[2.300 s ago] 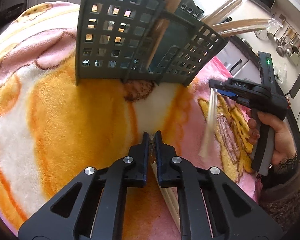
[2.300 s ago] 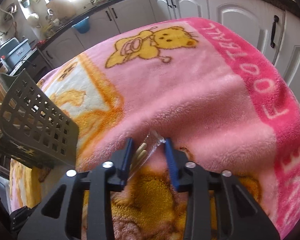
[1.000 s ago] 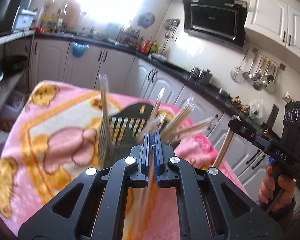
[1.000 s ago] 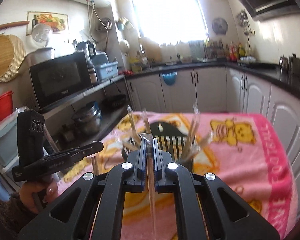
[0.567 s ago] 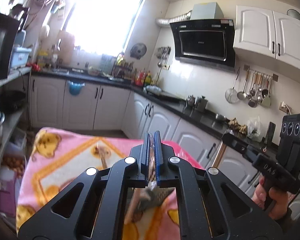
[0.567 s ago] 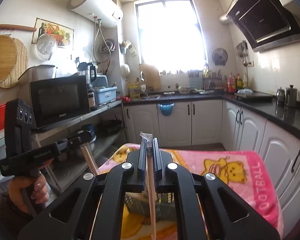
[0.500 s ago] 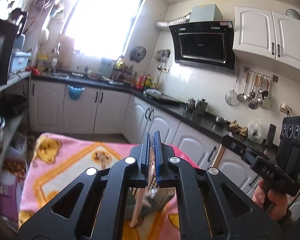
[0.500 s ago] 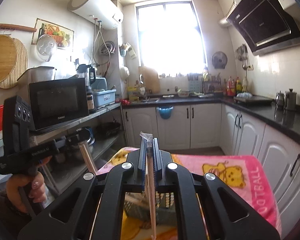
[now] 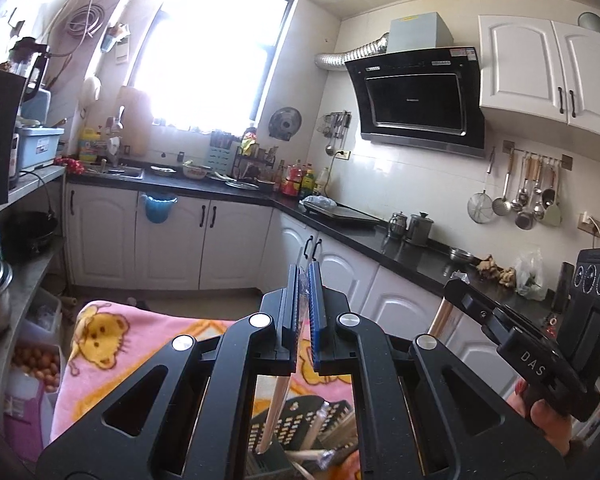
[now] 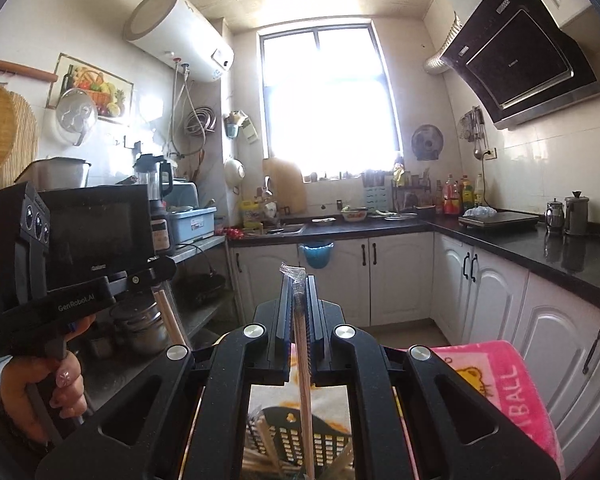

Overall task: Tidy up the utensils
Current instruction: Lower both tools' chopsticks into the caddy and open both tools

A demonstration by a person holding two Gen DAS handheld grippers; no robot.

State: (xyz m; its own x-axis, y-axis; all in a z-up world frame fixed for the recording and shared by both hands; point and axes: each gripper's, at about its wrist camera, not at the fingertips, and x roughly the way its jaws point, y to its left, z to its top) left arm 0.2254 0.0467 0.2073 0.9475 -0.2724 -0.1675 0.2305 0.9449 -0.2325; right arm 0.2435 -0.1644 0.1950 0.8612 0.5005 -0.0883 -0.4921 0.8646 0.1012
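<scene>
My left gripper (image 9: 304, 276) is shut on a wrapped pair of wooden chopsticks (image 9: 276, 408) that hangs down below its jaws, the lower end over the dark slotted utensil basket (image 9: 300, 420). My right gripper (image 10: 298, 284) is shut on another plastic-wrapped pair of chopsticks (image 10: 305, 392), which hangs above the same basket (image 10: 300, 436). Several wrapped chopsticks stand in the basket. In the left wrist view the right gripper (image 9: 454, 286) shows at the right; in the right wrist view the left gripper (image 10: 162, 270) shows at the left. Both are held high above the table.
The basket stands on a pink and orange cartoon blanket (image 9: 100, 344) over a table. White cabinets and a black countertop (image 10: 520, 248) run along the back and right. A shelf with a microwave (image 10: 96, 232) and pots is at the left.
Both grippers have risen with their chopsticks and tilted up towards level; the basket has dropped to the bottom of both views and the kitchen walls fill the frames.
</scene>
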